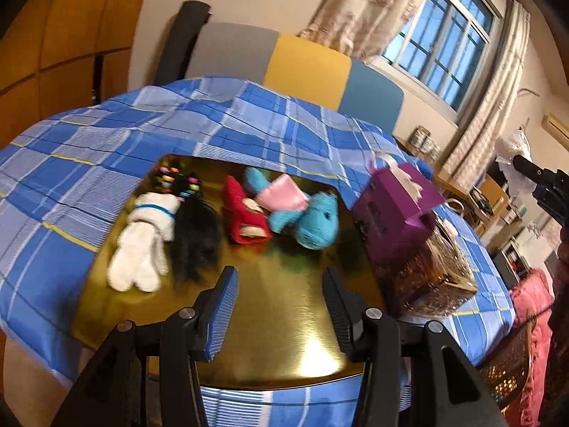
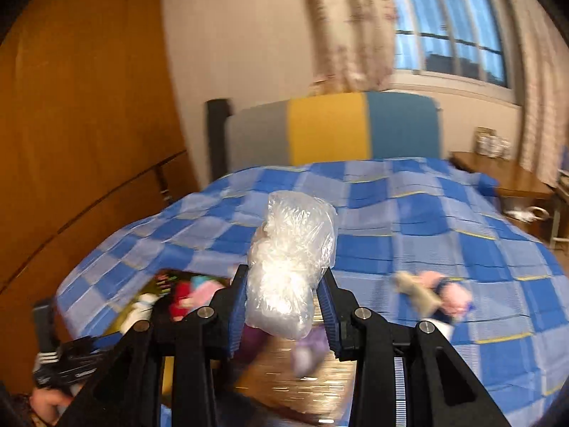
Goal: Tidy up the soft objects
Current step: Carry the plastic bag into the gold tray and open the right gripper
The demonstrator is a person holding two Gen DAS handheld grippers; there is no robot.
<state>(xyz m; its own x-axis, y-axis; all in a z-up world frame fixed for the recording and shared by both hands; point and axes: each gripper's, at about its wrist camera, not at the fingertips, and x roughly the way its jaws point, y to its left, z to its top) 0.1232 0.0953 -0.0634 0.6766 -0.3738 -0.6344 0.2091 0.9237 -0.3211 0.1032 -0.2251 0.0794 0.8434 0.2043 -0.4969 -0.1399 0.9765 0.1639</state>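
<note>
Gold tray (image 1: pixel 277 320) sits on the blue plaid bedspread (image 1: pixel 106 149), near edge of the bed. In the tray, left to right: white plush toy (image 1: pixel 145 242) lying flat, black furry toy (image 1: pixel 195 235) with coloured beads at its far end touching the white one, red plush piece (image 1: pixel 245 217), then blue plush toy (image 1: pixel 313 220) with a pink cloth (image 1: pixel 281 195) across it. Right of the tray: purple tissue box (image 1: pixel 394 213) tilted, leaning over a clear patterned glass basket (image 1: pixel 437 277); what the basket holds can't be told through the glare and blur. Far right on the bedspread, a small plush doll (image 2: pixel 430 295) in tan and pink lies alone, well apart from the tray, blurred.

Left gripper (image 1: pixel 281 306): jaws apart, nothing between them, hovering over bare tray surface near the toys, touching none.

Right gripper (image 2: pixel 281 306): jaws clamped on a clear plastic bag (image 2: pixel 288 259) of white stuffing, bag sticking up above the pads, held in the air over the near right part of the tray.
</note>
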